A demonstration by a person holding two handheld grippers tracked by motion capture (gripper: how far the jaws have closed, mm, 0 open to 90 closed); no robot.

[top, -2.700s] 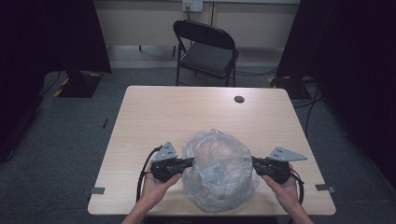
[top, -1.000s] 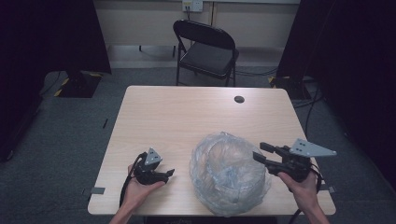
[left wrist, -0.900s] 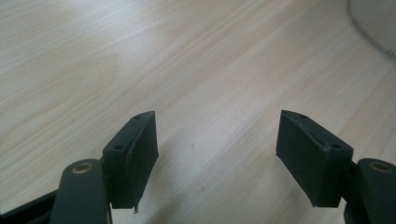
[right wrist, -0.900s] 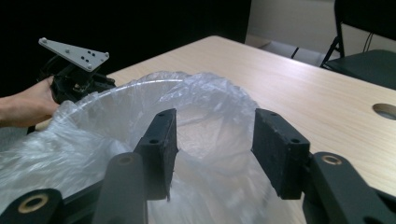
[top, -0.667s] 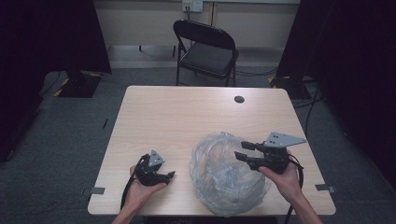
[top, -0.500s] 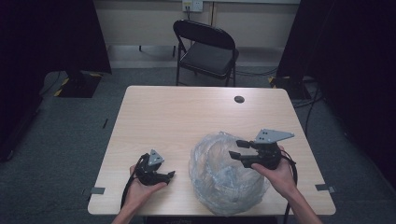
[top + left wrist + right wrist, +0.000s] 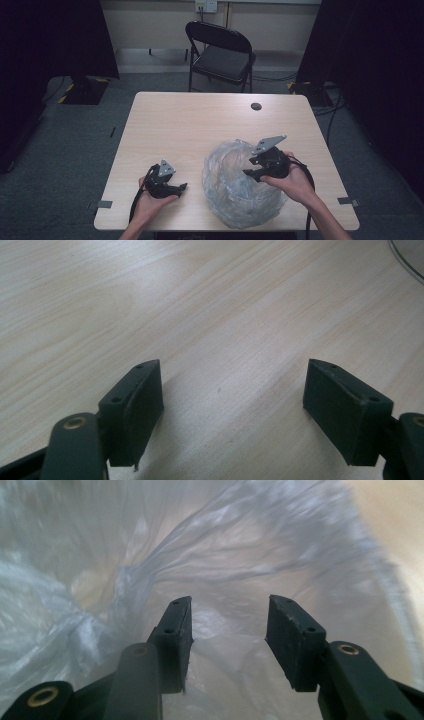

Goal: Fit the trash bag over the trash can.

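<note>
A crumpled clear plastic bag (image 7: 240, 187) lies on the near right part of the wooden table (image 7: 200, 125). My right gripper (image 7: 248, 173) is over the bag's right side, tilted down into it and open, with thin film (image 7: 150, 555) all around its jaws and nothing pinched between them. My left gripper (image 7: 182, 187) rests low on the table to the left of the bag, apart from it. Its jaws stand wide open over bare wood (image 7: 200, 315), and the bag's edge (image 7: 407, 257) shows at the top right corner.
A small dark round thing (image 7: 256, 106) lies near the table's far edge. A black folding chair (image 7: 220, 52) stands behind the table. Dark curtains hang on both sides, and cables lie on the grey floor at the right.
Both grippers let go of the bag's sides. The left one drew back to the left and settled on the table. The right one lifted, then swung in and down onto the bag.
</note>
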